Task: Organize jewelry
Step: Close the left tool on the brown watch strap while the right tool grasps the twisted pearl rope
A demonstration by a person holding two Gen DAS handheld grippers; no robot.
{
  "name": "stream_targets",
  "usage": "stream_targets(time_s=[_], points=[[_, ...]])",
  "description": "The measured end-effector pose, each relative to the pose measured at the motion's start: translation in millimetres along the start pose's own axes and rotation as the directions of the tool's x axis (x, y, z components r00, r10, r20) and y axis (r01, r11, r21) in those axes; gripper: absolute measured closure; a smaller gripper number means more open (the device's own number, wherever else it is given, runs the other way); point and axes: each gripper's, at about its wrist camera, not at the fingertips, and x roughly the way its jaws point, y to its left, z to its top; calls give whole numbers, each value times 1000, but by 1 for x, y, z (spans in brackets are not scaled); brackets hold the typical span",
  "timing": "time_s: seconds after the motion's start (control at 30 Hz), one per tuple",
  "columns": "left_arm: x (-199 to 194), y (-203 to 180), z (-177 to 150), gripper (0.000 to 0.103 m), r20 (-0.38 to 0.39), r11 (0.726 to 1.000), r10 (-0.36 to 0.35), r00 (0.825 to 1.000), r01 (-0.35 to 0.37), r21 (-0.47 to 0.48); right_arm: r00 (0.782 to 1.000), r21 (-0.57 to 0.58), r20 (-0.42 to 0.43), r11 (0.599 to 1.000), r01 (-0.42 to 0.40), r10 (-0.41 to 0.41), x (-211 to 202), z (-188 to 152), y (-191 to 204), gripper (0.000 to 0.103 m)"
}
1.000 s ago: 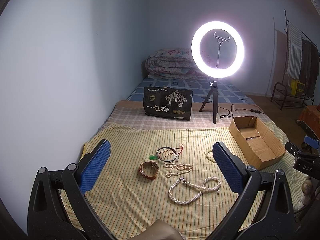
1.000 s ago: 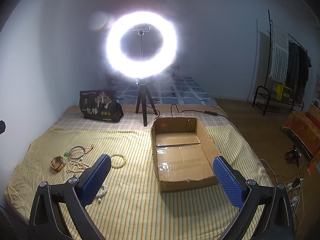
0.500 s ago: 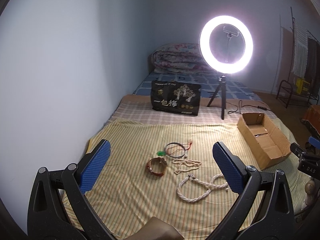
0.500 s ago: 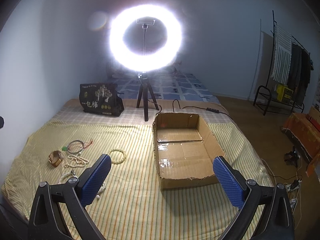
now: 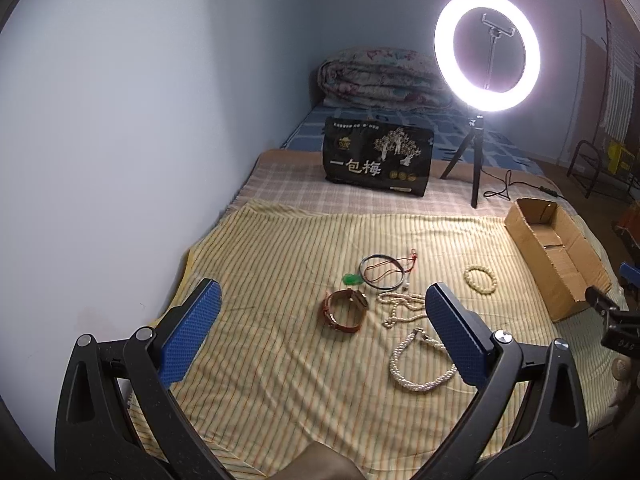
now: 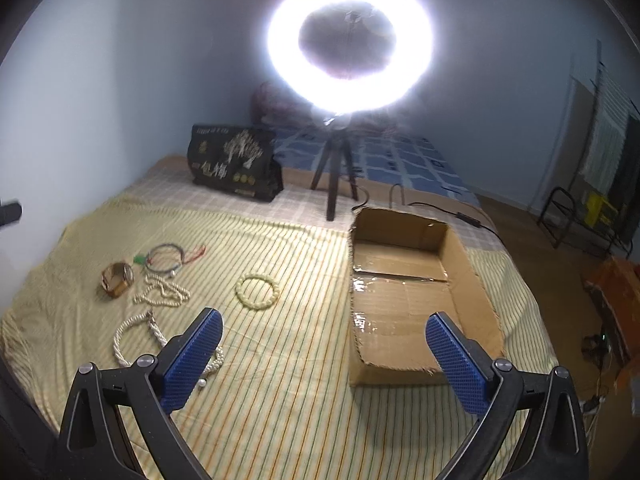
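Note:
Jewelry lies spread on the yellow striped sheet point(image 5: 280, 360): a brown leather watch point(image 5: 344, 312), a dark cord bangle with red string point(image 5: 380, 270), a green pendant point(image 5: 351, 279), a thin pearl strand point(image 5: 400, 308), a thick pearl necklace point(image 5: 420, 364) and a pale bead bracelet point(image 5: 480, 279). My left gripper point(image 5: 320, 340) hangs open above and short of the watch. In the right wrist view the bead bracelet point(image 6: 257, 286) and the thick pearl necklace point(image 6: 136, 336) lie left of an empty cardboard box point(image 6: 408, 292). My right gripper point(image 6: 320, 356) is open, holding nothing.
A lit ring light on a tripod point(image 5: 486, 46) stands behind the sheet, its cable trailing right. A black printed bag point(image 5: 378, 160) leans near it. A rolled quilt point(image 5: 380, 78) lies at the bed's head. The wall runs along the left; a clothes rack point(image 6: 592, 184) stands far right.
Both grippers have turned left and moved nearer the bed. The jewelry now sits closer and more central in the left view; the ring light looms larger in the right view. Both stay open.

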Motion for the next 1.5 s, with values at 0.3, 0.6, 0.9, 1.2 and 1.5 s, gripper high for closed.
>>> stream_targets(time_s=[0.3, 0.6, 0.9, 1.2, 1.5], points=[[53, 18, -2, 10, -144, 999, 11, 989, -17, -37, 975, -84, -185, 987, -141, 123, 54, 6, 19, 10], [113, 15, -15, 39, -314, 996, -64, 947, 40, -85, 854, -19, -438, 947, -321, 281, 118, -13, 46, 47], [158, 28, -28, 46, -419, 982, -130, 899, 59, -180, 789, 50, -506, 926, -375, 347, 146, -14, 58, 59], [188, 30, -34, 53, -468, 980, -136, 873, 48, -195, 772, 18, -541, 922, -387, 334, 156, -17, 71, 62], [205, 29, -39, 53, -489, 975, -147, 860, 43, -217, 768, 11, -546, 920, -391, 333, 170, -15, 79, 64]])
